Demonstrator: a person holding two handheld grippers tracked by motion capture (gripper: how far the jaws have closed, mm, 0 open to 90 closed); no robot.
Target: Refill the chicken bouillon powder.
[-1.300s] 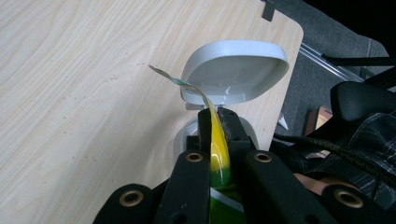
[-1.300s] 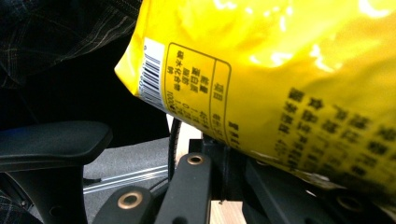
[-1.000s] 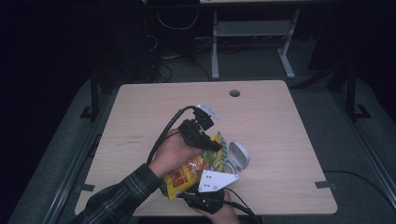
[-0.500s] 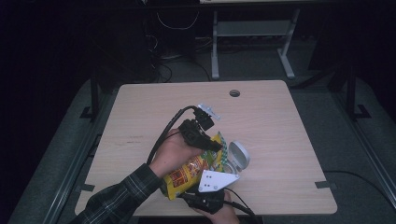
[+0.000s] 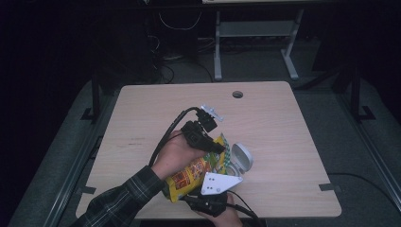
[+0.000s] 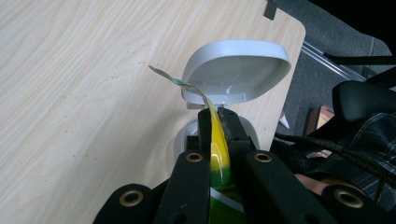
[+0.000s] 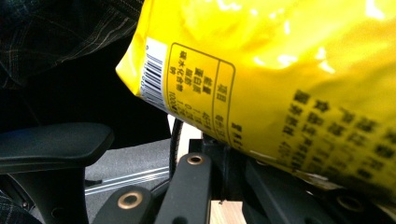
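Jaws of the left gripper (image 6: 215,122) are clamped on the top edge of the yellow snack bag (image 5: 191,174), held tilted over the white container (image 5: 239,158) with its lid open, near the table's (image 5: 293,142) front edge. Right gripper (image 5: 208,201) pinches the bag's lower end.

Barcode and perhaps unreadable print on yellow bag (image 7: 280,60).

From my feed, the snack bag (image 7: 280,79) hides the right gripper (image 7: 223,161) jaw tips, so I can't see the grip pt. Bag print is blurred, bag cut off at the top & right edge. White container (image 6: 233,74) body sits mostly behind the left gripper (image 6: 218,123).
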